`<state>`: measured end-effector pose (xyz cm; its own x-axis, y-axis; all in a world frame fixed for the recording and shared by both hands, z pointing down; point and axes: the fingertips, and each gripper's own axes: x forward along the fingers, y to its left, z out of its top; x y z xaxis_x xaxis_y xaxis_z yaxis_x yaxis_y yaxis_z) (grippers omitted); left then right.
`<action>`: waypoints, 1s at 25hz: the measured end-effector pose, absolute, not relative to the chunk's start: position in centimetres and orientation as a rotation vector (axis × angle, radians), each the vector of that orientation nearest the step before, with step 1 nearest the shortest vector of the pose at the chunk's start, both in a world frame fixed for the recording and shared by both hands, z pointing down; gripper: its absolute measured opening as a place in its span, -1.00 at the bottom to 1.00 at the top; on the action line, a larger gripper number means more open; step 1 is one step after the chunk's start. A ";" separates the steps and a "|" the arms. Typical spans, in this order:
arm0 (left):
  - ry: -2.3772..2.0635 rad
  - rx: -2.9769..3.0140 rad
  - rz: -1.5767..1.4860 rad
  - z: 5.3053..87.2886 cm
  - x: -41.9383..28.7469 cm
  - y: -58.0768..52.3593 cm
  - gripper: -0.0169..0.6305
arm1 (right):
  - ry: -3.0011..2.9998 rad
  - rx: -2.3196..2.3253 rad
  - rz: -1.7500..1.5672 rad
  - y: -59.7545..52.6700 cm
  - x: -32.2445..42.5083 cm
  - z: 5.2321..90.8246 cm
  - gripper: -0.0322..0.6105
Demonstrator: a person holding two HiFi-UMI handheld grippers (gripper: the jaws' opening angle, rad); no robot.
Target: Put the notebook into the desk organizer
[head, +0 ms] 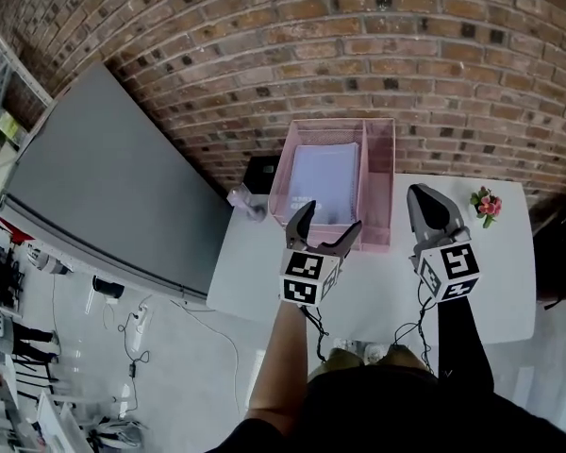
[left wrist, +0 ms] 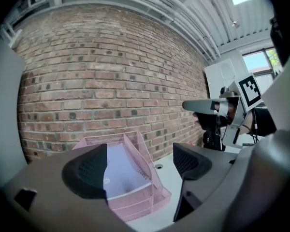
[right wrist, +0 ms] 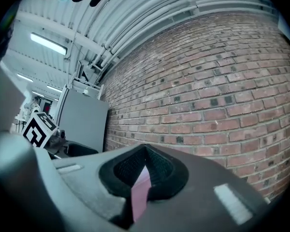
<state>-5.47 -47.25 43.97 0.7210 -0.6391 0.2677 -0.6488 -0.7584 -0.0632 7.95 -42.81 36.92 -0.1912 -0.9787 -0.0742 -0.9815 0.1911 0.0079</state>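
Notebook (head: pixel 325 182) lay inside pink organizer (head: pixel 379 177), upper centre | left gripper (head: pixel 330 217) spread, empty | right gripper (head: pixel 423 196) clenched, seemingly on nothing | task looked done

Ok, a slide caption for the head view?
Notebook in the pink desk organizer; left hand-held gripper open, right hand-held gripper shut.

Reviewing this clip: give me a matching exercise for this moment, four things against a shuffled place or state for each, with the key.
1. notebook
2. left gripper
3. right gripper
4. flowers

A. jaws together
B. near the far right corner of the table
C. lying in the pink desk organizer
D. jaws apart, nothing between them

Pairs: 1-C, 2-D, 3-A, 4-B.
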 end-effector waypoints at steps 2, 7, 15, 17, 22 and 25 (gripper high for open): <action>-1.145 2.876 0.350 43.0 -5.5 -46.5 0.32 | 2.397 -1.939 0.087 -42.2 8.1 37.0 -0.90; -1.249 2.901 0.196 39.9 -5.4 -44.3 0.32 | 2.400 -1.909 0.093 -40.9 8.9 37.5 -0.90; -1.335 2.918 0.096 37.4 -5.2 -42.4 -0.08 | 2.405 -1.883 0.111 -40.0 9.1 37.4 -0.90; -1.403 2.899 0.081 37.2 -5.8 -42.6 -0.38 | 2.409 -1.879 0.112 -39.9 9.1 37.4 -0.90; -1.553 2.845 0.084 37.0 -7.3 -43.3 -0.92 | 2.420 -1.868 0.127 -39.8 8.7 37.2 -0.90; -1.561 2.850 0.083 36.9 -7.5 -43.2 -0.92 | 2.420 -1.906 0.169 -39.7 8.7 37.1 -0.90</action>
